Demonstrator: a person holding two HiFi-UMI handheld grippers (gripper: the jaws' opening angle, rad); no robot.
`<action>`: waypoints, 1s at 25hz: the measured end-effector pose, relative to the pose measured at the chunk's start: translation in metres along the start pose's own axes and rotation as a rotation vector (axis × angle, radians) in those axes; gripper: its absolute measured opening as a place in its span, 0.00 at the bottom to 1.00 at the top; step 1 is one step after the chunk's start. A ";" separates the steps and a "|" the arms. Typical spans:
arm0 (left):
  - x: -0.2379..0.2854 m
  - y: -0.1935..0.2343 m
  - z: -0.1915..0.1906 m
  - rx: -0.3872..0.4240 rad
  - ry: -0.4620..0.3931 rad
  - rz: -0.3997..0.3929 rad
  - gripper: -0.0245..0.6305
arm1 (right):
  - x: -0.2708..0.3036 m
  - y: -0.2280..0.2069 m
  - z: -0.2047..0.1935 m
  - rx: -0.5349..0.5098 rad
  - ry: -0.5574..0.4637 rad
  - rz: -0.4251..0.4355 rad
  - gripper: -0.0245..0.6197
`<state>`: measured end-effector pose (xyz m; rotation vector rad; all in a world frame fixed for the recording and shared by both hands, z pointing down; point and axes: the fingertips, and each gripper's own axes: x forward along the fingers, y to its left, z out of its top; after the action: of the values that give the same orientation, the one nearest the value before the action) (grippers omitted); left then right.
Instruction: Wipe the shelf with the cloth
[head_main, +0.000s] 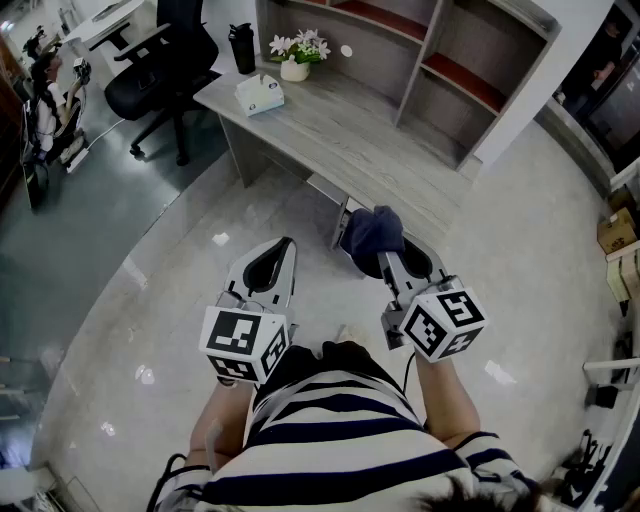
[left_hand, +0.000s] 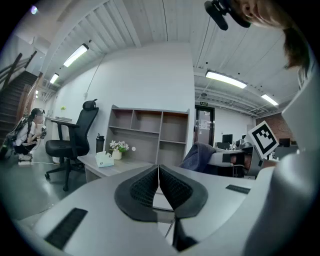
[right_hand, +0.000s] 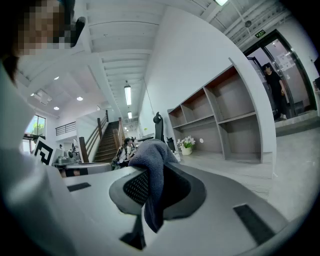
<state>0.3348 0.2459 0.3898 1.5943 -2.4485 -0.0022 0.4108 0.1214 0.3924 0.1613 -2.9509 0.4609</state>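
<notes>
Head view: the shelf (head_main: 440, 60) stands at the far side of the bench (head_main: 340, 135). The dark blue cloth (head_main: 372, 232) is well short of it, bunched at the tip of the right gripper (head_main: 393, 262), which points up toward the shelf's open compartments. The left gripper (head_main: 286, 246) is beside the right one and farther from the shelf. Judging by this, the right arm is the one to carry the cloth forward, across the bench and into the shelf.

Left gripper view: the left gripper (left_hand: 159, 174) has its jaws pressed together with nothing between them. The shelf (left_hand: 150, 131) lies straight ahead, beyond the bench (left_hand: 125, 165). The cloth (left_hand: 197, 154) shows off to the right of the shelf, at about its lower level.

Right gripper view: the right gripper (right_hand: 150, 187) is clamped on the cloth (right_hand: 150, 155). A fold of cloth humps up above the jaws and a tail hangs below them. The shelf (right_hand: 220, 117) lies ahead and to the right, its compartments facing this way, well apart from the cloth.
</notes>
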 end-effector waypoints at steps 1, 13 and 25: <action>-0.003 0.002 0.001 -0.001 0.001 0.001 0.07 | 0.001 0.002 -0.001 0.002 0.003 0.001 0.13; -0.008 0.024 -0.001 -0.022 0.002 0.033 0.07 | 0.025 0.011 -0.006 0.010 0.024 0.039 0.13; 0.063 0.066 0.012 -0.054 0.004 0.113 0.07 | 0.106 -0.023 0.017 0.003 0.038 0.128 0.13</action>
<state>0.2482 0.2149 0.3973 1.4315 -2.5094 -0.0473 0.3074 0.0857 0.4004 -0.0356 -2.9342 0.4793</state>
